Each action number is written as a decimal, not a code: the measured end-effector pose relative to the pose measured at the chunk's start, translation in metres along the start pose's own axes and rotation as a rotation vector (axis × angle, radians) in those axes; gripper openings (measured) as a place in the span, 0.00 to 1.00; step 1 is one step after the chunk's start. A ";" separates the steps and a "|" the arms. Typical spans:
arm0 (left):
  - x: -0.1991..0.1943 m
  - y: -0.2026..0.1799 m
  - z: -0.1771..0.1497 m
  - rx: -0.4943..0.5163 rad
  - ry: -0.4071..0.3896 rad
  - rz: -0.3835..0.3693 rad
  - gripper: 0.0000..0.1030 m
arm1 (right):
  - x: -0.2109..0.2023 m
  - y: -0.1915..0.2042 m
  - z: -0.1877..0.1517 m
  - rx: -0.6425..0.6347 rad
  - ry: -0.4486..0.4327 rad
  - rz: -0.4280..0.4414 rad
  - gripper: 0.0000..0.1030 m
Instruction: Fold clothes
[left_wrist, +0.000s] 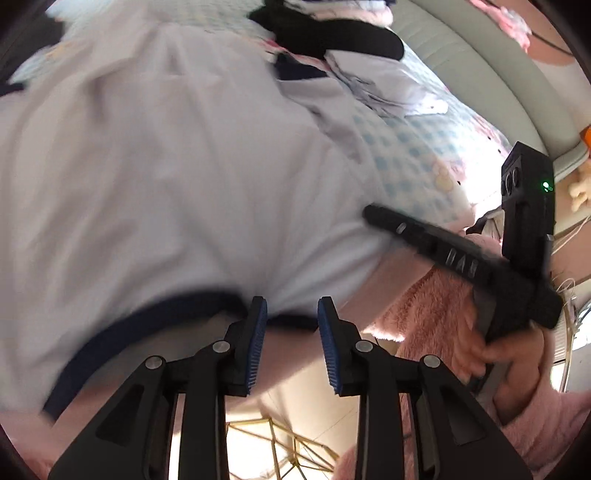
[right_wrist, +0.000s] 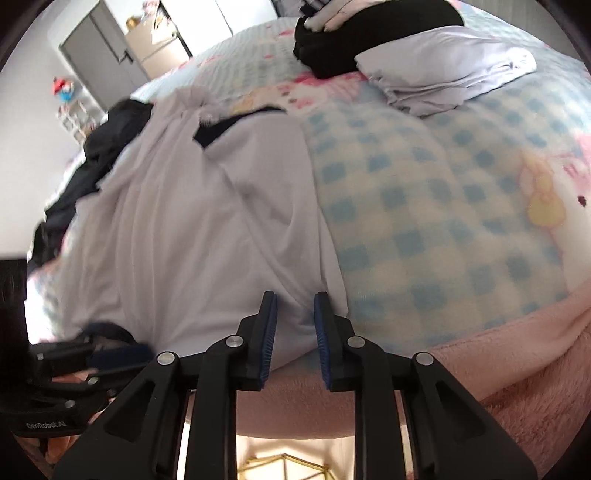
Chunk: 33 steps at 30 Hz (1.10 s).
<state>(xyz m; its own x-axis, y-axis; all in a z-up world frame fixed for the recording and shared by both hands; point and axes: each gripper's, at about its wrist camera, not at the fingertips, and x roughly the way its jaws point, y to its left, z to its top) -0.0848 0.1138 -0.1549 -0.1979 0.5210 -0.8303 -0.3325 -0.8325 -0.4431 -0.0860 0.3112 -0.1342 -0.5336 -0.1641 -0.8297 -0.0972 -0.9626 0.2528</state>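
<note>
White shirt (left_wrist: 177, 177): spread out flat on the bed, with a dark blue trim (left_wrist: 122, 332) along the near edge, right at the bed's edge.
Bed cover (right_wrist: 424, 206): soft, blue and cream checks with cartoon pictures, pink fuzzy border (right_wrist: 517, 369) at the near side.
Left gripper (left_wrist: 291, 314): jaws apart with a clear gap, blue pads bare, nothing pinched; tips just over the shirt's dark blue trim, cannot tell if touching.
Right gripper (right_wrist: 295, 314): jaws a little apart, tips at the near right corner of the white shirt, cloth showing in the gap; pads not seen pressing on it, so let go.
Right gripper in the left view (left_wrist: 461, 254): black, long, lying across the shirt's right side, held by a hand (left_wrist: 509, 358) in a pink fuzzy sleeve.
Left gripper in the right view (right_wrist: 92, 354): low at the left, blurred, beside the shirt's near left edge.
Folded white cloth (right_wrist: 443, 74): far side of the bed, neat pile, well apart from the shirt.
Black clothes (right_wrist: 369, 40): just behind the folded white cloth, touching it.
Dark heap (right_wrist: 96, 158): crumpled clothes at the shirt's far left side.
Grey wardrobe (right_wrist: 99, 51): far back in the room, beside the bed.
</note>
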 end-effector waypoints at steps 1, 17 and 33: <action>-0.012 0.008 -0.002 -0.012 -0.028 0.012 0.30 | -0.005 0.003 0.000 -0.008 -0.022 0.002 0.18; -0.059 0.086 -0.030 -0.243 -0.192 0.097 0.31 | 0.011 0.017 -0.010 -0.017 0.035 0.080 0.10; -0.061 0.122 -0.055 -0.481 -0.252 -0.013 0.34 | -0.002 0.042 -0.034 -0.051 0.030 0.196 0.19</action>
<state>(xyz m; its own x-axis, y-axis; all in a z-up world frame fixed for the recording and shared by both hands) -0.0630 -0.0304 -0.1766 -0.4308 0.5120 -0.7431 0.1117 -0.7869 -0.6069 -0.0601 0.2641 -0.1390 -0.5131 -0.3547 -0.7816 0.0491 -0.9213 0.3858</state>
